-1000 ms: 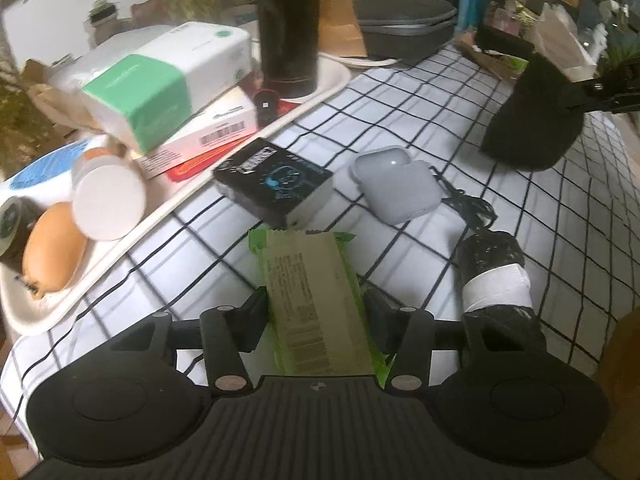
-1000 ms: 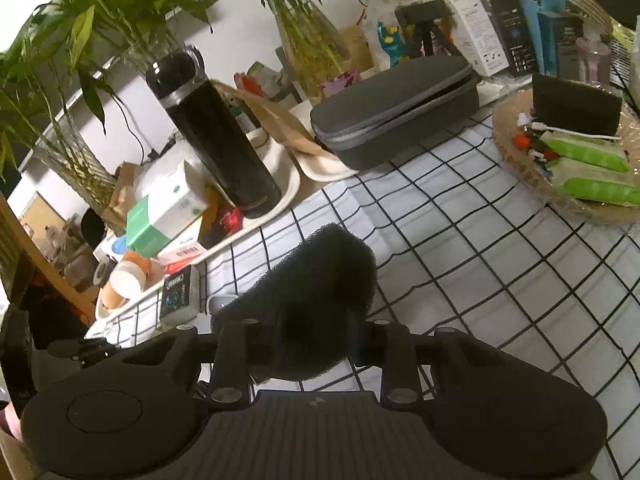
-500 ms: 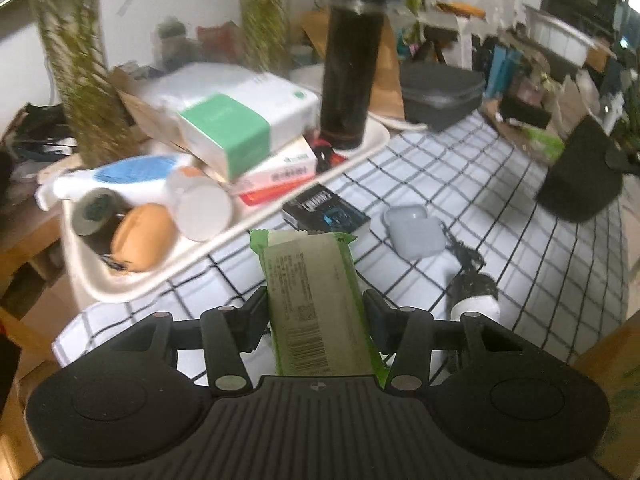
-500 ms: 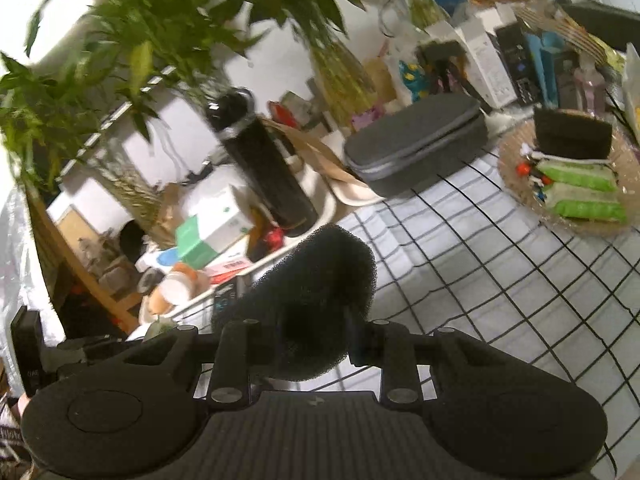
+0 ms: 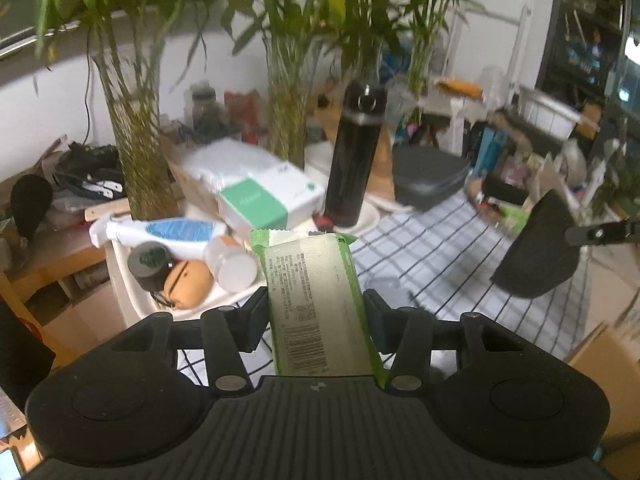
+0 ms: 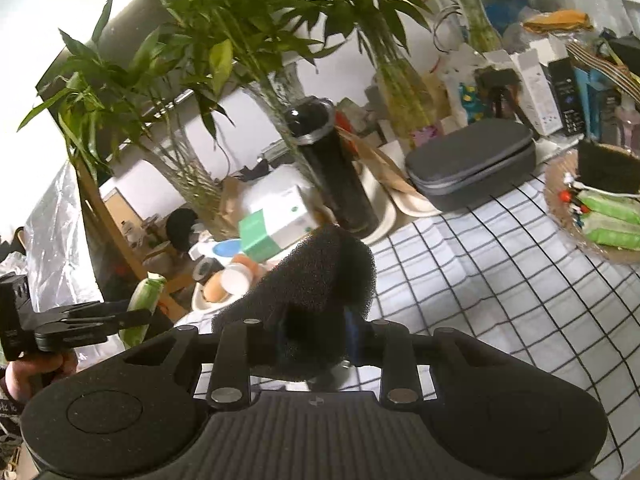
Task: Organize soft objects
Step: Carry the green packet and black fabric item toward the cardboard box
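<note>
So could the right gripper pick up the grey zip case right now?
Probably not: the right gripper is already shut on the black sponge, so its fingers are occupied. The path to the grey zip case over the checked cloth looks open.

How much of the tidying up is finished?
Partly done: the woven basket on the checked tablecloth already holds green packs and a black sponge. In hand: the left claw grips a green wipes pack, and the right claw squeezes a black foam sponge, both lifted off the table. Left: probably placing both in the basket.
</note>
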Motion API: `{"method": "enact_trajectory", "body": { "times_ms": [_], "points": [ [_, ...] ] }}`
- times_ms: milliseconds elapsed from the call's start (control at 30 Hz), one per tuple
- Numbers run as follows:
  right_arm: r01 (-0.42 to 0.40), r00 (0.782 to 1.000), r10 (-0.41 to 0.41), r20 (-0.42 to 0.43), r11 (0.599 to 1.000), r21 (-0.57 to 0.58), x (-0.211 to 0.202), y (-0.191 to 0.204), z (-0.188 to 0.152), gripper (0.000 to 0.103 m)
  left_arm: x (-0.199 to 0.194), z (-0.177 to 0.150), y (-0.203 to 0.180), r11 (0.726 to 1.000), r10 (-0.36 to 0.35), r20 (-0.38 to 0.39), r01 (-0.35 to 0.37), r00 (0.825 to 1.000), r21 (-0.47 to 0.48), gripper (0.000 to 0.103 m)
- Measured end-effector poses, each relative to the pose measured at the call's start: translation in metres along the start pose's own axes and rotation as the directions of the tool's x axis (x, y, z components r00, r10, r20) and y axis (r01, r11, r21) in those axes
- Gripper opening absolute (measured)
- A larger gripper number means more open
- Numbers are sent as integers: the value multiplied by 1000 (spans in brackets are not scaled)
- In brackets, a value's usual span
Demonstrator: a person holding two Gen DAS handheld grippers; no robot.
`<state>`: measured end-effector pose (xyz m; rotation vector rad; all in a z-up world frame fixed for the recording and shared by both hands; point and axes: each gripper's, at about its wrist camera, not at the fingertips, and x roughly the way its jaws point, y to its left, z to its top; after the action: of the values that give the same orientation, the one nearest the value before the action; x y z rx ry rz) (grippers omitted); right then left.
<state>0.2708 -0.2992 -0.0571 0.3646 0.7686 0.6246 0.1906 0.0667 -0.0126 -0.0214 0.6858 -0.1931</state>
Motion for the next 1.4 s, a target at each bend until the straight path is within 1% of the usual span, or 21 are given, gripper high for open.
{"method": "enact_trajectory", "body": {
  "times_ms": [133,233,333,400,533,633,867,967,1133,1400],
  "points": [
    [-4,1000,4,5,1000,-21,-10,13,4,31,-19,5,-6,1000,-14,32,15,999,-8,49],
    [-13,1000,13,14,999,-34,-22,21,3,31,-32,6,-14,1000,-24,48,23,999,9,49],
    [-33,999,34,20,998,-49,-37,27,-2,31,-43,5,-23,999,-50,60,49,997,20,48],
    [-33,999,35,26,997,-63,-48,32,-6,31,-50,4,-29,997,-63,66,60,996,38,48],
    [-45,998,48,40,997,-64,-69,36,-16,31,-62,-1,-36,995,-89,73,86,993,44,48],
    [-36,998,41,48,995,-93,-83,41,-24,31,-70,-5,-38,993,-116,72,114,991,32,48],
    [-37,998,42,39,993,-116,-100,44,-40,31,-88,-14,-55,990,-134,70,131,988,56,48],
    [-47,998,52,28,990,-130,-104,48,-47,31,-93,-19,-64,987,-143,60,139,988,76,48],
    [-66,998,66,-4,985,-161,-109,55,-61,31,-93,-33,-77,984,-144,20,141,989,109,48],
    [-97,995,89,-53,981,-167,-114,62,-79,31,-93,-53,-84,978,-161,-30,164,986,129,48]
  ]
}}
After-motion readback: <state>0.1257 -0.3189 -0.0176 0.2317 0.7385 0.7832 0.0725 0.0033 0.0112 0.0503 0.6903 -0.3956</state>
